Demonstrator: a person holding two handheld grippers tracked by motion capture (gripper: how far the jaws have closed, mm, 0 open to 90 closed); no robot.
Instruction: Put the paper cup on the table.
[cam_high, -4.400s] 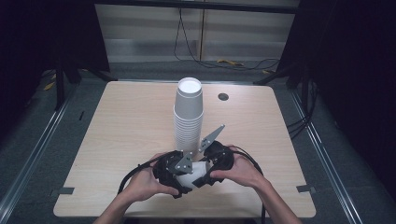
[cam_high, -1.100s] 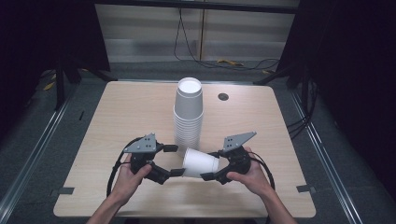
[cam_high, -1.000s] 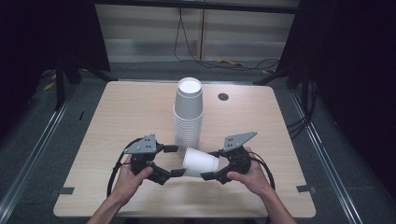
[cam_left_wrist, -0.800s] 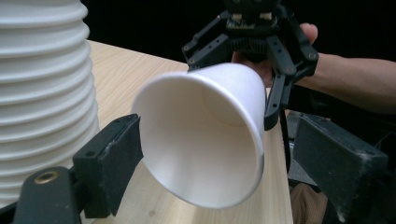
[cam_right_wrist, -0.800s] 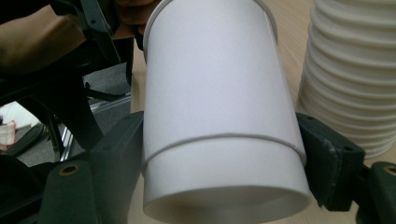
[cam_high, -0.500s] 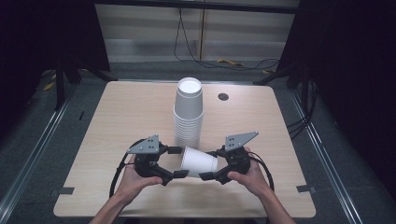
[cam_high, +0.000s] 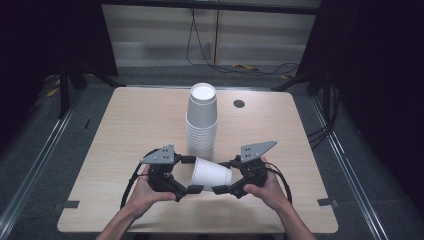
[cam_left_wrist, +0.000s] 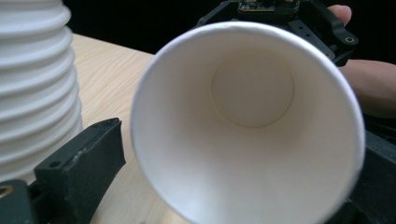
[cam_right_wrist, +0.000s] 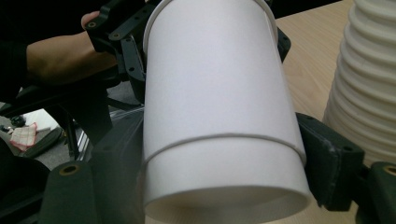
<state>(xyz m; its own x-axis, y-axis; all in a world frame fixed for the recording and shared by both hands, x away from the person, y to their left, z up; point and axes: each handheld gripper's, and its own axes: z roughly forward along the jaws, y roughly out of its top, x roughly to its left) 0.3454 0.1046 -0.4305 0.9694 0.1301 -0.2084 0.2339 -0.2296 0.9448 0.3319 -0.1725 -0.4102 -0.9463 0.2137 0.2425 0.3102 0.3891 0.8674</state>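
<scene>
Near the table's (cam_high: 125, 115) front edge, a white paper cup (cam_high: 212, 173) lies on its side between two grippers, just in front of the cup stack (cam_high: 201, 120). Its long axis runs left to right, mouth toward the left gripper (cam_high: 189, 174), whose jaws have just been opening and now stand spread, clear of the rim. The right gripper (cam_high: 226, 177) pinches the cup's base end.

R gripper (cam_right_wrist: 224, 186) jaws clamp white paper cup (cam_right_wrist: 215, 93), on its side; cup stack (cam_right_wrist: 369, 84) just beside; L hand (cam_right_wrist: 60, 56) behind.
</scene>
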